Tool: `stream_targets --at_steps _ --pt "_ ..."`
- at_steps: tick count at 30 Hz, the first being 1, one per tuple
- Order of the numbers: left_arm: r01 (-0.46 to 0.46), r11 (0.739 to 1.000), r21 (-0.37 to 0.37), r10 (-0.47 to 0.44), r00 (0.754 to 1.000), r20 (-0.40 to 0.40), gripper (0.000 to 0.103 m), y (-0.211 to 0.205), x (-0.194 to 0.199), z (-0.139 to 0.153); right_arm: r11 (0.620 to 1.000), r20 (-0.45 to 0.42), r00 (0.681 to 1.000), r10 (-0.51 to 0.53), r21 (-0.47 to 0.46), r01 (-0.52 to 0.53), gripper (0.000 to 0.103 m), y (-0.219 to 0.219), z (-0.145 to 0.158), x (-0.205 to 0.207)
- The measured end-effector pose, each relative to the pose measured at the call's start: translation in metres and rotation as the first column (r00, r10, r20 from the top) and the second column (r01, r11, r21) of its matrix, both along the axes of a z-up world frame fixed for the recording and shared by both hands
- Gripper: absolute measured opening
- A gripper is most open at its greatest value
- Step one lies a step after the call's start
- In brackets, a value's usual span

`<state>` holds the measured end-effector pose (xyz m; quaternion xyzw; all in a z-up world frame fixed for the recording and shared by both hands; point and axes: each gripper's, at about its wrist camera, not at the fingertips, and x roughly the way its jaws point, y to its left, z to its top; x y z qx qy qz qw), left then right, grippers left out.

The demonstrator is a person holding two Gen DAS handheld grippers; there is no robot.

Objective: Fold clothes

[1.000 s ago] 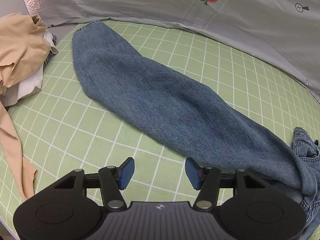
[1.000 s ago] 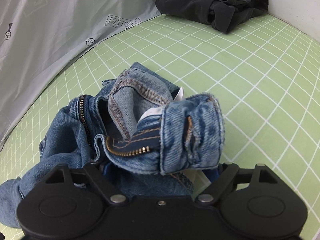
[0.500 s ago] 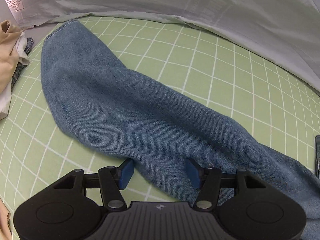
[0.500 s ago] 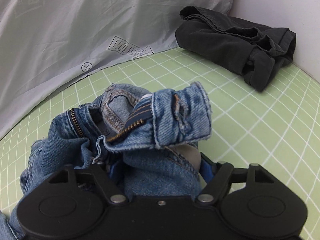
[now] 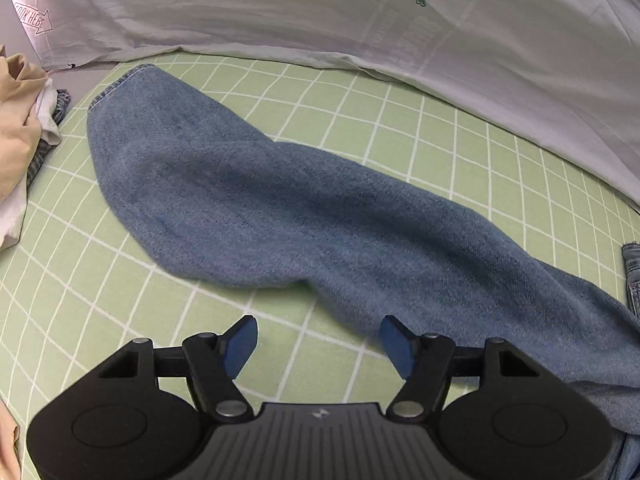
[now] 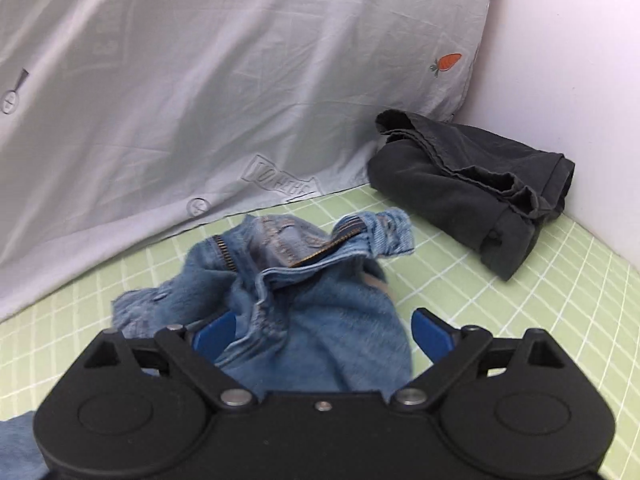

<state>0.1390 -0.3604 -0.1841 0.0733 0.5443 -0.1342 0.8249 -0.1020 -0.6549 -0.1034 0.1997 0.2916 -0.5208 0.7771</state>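
A pair of blue jeans lies on the green checked sheet (image 5: 120, 300). In the left wrist view one long leg (image 5: 320, 208) runs flat from the hem at the far left to the lower right. My left gripper (image 5: 318, 344) is open just short of the leg's near edge, and its right pad (image 5: 396, 346) is at the denim. In the right wrist view the bunched waist (image 6: 320, 320) with its open zipper (image 6: 224, 258) lies between the wide-apart fingers of my right gripper (image 6: 320, 332), which is open.
A grey bedcover with carrot prints (image 5: 360, 20) rises along the far side. A folded black garment (image 6: 472, 196) sits in the corner by the white wall (image 6: 560, 60). Beige and white clothes (image 5: 16, 120) are piled at the left.
My left gripper went in over the leg and has drawn back to its near edge. The right gripper's view has risen and pulled back, and the waistband flap now lies farther ahead.
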Motion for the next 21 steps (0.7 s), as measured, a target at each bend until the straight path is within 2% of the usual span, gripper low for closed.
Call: stream_targets --at_steps 4,6,8,11,14,16,18,21 --pt "-0.006 1.0 -0.009 0.006 1.0 -0.029 0.068 0.02 -0.022 0.0 0.985 0.042 0.984 0.171 0.0 -0.171 0.075 0.048 0.003 0.029" --pt "0.009 1.0 -0.008 -0.009 1.0 -0.029 0.068 0.029 -0.035 0.003 0.961 0.034 0.96 0.278 0.003 -0.278 0.056 0.067 -0.004 0.052" --pt "0.024 1.0 -0.012 -0.024 0.999 -0.027 0.068 0.037 -0.047 0.007 0.924 0.025 0.924 0.382 0.008 -0.382 0.046 0.085 -0.013 0.076" --pt "0.037 0.999 -0.02 -0.037 0.999 -0.027 0.068 0.049 -0.06 0.012 0.897 -0.043 0.896 0.442 0.012 -0.442 0.045 0.096 -0.026 0.092" --pt "0.049 0.998 -0.026 -0.05 0.998 -0.024 0.068 0.061 -0.071 0.017 0.875 -0.12 0.868 0.482 0.019 -0.484 0.049 0.104 -0.041 0.105" --pt "0.053 0.998 -0.032 -0.054 0.998 -0.024 0.067 0.068 -0.077 0.018 0.86 -0.171 0.845 0.507 0.026 -0.51 0.044 0.109 -0.05 0.113" --pt "0.051 0.997 -0.049 -0.053 0.998 -0.029 0.064 0.073 -0.08 0.02 0.865 -0.182 0.848 0.497 0.021 -0.502 0.002 0.11 -0.052 0.107" --pt "0.041 0.996 -0.076 -0.044 0.999 -0.028 0.057 0.079 -0.08 0.023 0.879 -0.109 0.873 0.476 0.041 -0.474 0.001 0.111 -0.045 0.081"
